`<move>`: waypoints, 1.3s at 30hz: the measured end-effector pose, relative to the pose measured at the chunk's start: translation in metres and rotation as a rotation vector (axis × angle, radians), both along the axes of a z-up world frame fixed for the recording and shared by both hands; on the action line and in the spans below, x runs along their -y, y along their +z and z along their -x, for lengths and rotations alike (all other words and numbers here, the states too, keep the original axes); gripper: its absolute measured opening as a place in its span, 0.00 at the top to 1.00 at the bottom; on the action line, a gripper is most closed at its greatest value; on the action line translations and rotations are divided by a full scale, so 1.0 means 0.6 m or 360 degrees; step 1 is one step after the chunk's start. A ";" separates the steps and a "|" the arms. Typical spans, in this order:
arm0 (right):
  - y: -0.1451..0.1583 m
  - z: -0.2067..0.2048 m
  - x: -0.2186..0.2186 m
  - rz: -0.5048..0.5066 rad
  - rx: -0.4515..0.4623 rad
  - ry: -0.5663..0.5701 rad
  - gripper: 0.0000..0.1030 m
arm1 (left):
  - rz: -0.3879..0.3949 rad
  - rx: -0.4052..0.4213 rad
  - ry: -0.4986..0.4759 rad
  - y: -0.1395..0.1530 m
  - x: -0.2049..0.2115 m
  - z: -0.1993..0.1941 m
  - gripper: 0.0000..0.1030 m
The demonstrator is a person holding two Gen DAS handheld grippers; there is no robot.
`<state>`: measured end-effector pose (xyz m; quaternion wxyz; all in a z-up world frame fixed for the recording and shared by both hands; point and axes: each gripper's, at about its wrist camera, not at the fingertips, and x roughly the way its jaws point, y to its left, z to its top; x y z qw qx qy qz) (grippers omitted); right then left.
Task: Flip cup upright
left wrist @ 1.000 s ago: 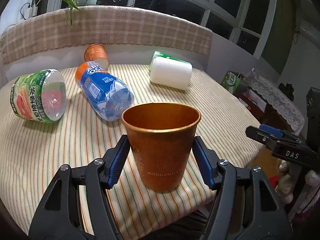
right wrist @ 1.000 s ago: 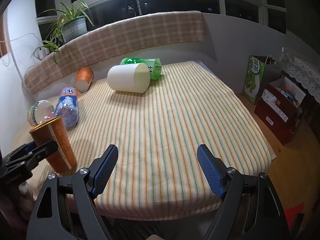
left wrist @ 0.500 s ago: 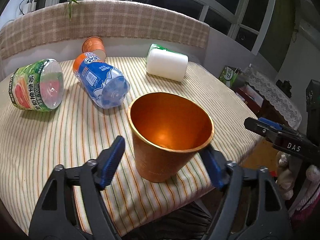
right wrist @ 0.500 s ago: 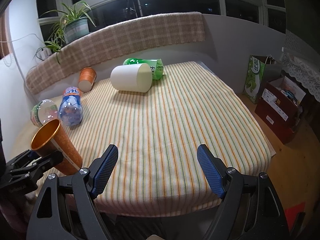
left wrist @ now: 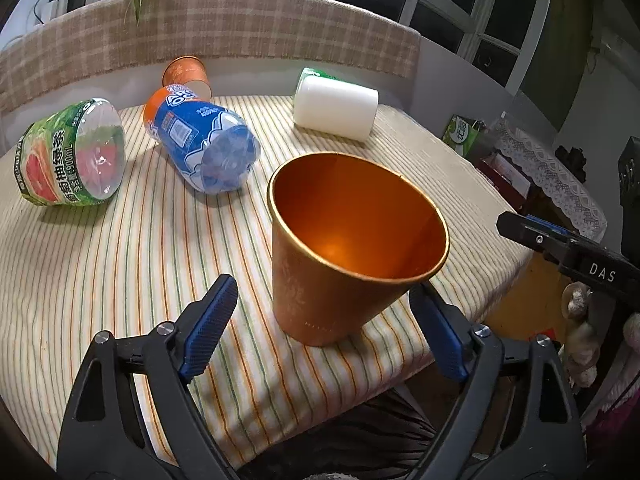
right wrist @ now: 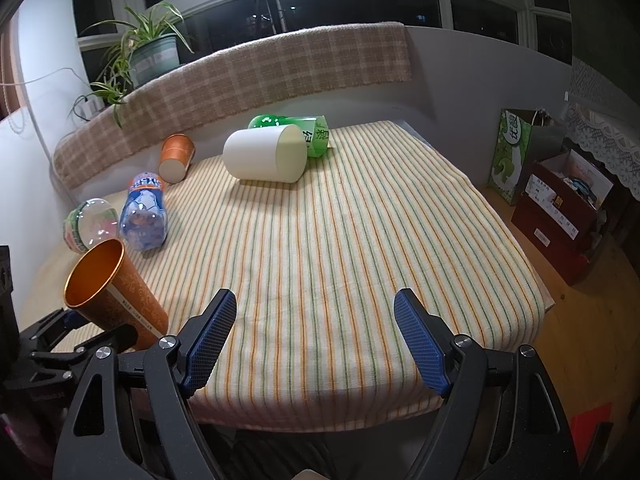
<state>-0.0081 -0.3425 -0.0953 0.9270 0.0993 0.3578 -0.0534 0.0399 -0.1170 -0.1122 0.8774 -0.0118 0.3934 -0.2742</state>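
Leftmost on the striped cloth of the bench [left wrist: 120, 264] lies a clear plastic bottle with a green grapefruit label [left wrist: 70, 158], on its side, its round base facing the left wrist camera. Just right of it, a ribbed blue-labelled bottle [left wrist: 202, 142] also lies flat, and behind that a small orange paper cup [left wrist: 185, 74] is tipped over near the plaid cushion [left wrist: 224, 24]. Nearer, the copper-coloured metal cup [left wrist: 340, 248] stands on its base at the bench's front edge, mouth up and tapered, its glossy inside catching the light. The left gripper [left wrist: 324, 322] is spread wide, its blue textured pads clear of the cup wall on either side. Further right, a smooth white cylinder [left wrist: 336, 104] rests on its side against a green bottle [right wrist: 294, 126]. The right gripper [right wrist: 316, 338] hangs open over bare cloth, holding nothing.
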 end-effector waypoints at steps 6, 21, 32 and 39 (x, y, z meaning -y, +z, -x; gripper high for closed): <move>0.009 0.007 -0.011 0.0018 0.0066 0.0036 0.21 | -0.0049 0.0039 0.0058 -0.001 -0.024 0.022 0.12; 0.056 0.046 -0.076 0.0116 0.0461 0.0148 0.19 | -0.0084 0.0631 0.0549 0.109 -0.107 0.106 0.00; 0.063 0.065 -0.103 0.0153 0.0598 0.0151 0.01 | -0.0054 0.0708 0.0612 0.138 -0.115 0.122 0.00; 0.064 0.067 -0.110 0.0175 0.0615 0.0163 0.01 | -0.0050 0.0717 0.0635 0.140 -0.116 0.125 0.00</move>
